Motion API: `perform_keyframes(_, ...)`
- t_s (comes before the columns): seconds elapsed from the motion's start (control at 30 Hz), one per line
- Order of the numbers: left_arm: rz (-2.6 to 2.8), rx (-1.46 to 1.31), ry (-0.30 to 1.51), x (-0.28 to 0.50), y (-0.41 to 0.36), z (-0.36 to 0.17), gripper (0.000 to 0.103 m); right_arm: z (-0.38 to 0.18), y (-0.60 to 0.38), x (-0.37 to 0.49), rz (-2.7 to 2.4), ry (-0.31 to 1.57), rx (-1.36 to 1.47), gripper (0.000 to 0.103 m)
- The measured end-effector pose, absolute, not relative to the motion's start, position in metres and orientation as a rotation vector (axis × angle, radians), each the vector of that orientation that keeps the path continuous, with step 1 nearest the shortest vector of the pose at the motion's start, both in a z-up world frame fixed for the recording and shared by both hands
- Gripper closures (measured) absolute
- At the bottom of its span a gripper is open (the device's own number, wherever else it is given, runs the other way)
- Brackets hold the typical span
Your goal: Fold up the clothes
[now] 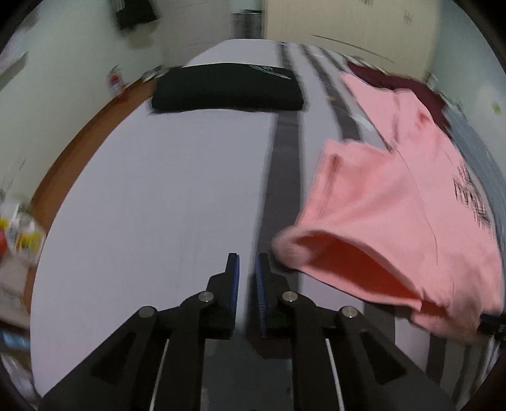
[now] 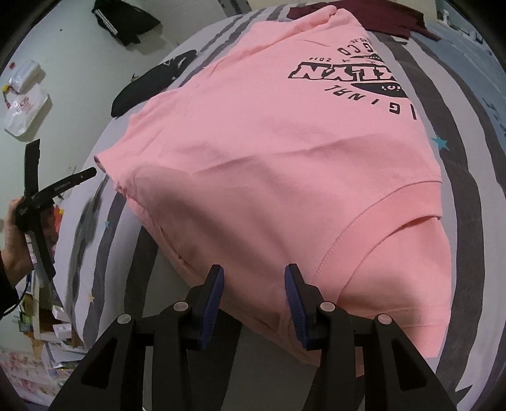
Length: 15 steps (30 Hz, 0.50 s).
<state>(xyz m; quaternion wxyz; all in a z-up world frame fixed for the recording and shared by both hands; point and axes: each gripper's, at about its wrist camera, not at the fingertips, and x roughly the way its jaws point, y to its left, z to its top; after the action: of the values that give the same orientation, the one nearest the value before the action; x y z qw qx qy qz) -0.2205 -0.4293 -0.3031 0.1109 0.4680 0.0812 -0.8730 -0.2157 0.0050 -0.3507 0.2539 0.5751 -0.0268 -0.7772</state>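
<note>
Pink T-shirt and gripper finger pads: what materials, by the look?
Pink T-shirt: soft matte knit, likely cotton jersey; it drapes and creases, with stitched hems and a black print. Finger pads: blue, ribbed, matte, probably rubber or soft plastic, on black hard-plastic arms.

A home bedroom. A bed with a grey-striped, star-printed sheet (image 2: 468,132) fills the scene. Clothes lie on it, and clutter (image 2: 25,95) covers the floor at left.

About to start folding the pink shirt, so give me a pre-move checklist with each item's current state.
1. Right gripper open over the pink shirt: ok.
2. Left gripper empty, nearly closed, beside the sleeve: ok.
3. Shirt lying flat: not ok, sleeve opening gapes.
4. Folded black garment clear of the shirt: ok.
5. Maroon garment clear of the collar: cannot tell.
</note>
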Motion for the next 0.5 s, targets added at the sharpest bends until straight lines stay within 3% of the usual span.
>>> perform_keyframes(0.13, -2.610, 1.347, 0.278, -0.237, -0.428, -0.290, 0.092, -0.348, 0.006, -0.219, -2.101, -0.075, 1.564, 0.066)
perform_keyframes(0.3, -2.745, 1.389, 0.301, -0.290, -0.401, -0.284, 0.073, -0.342, 0.005, -0.220, -2.103, -0.076, 1.557, 0.066)
perform_keyframes(0.5, -2.798, 1.472, 0.197, -0.354, -0.364, -0.305, 0.073, -0.330, 0.020, -0.231, -2.145, -0.123, 1.511, 0.066)
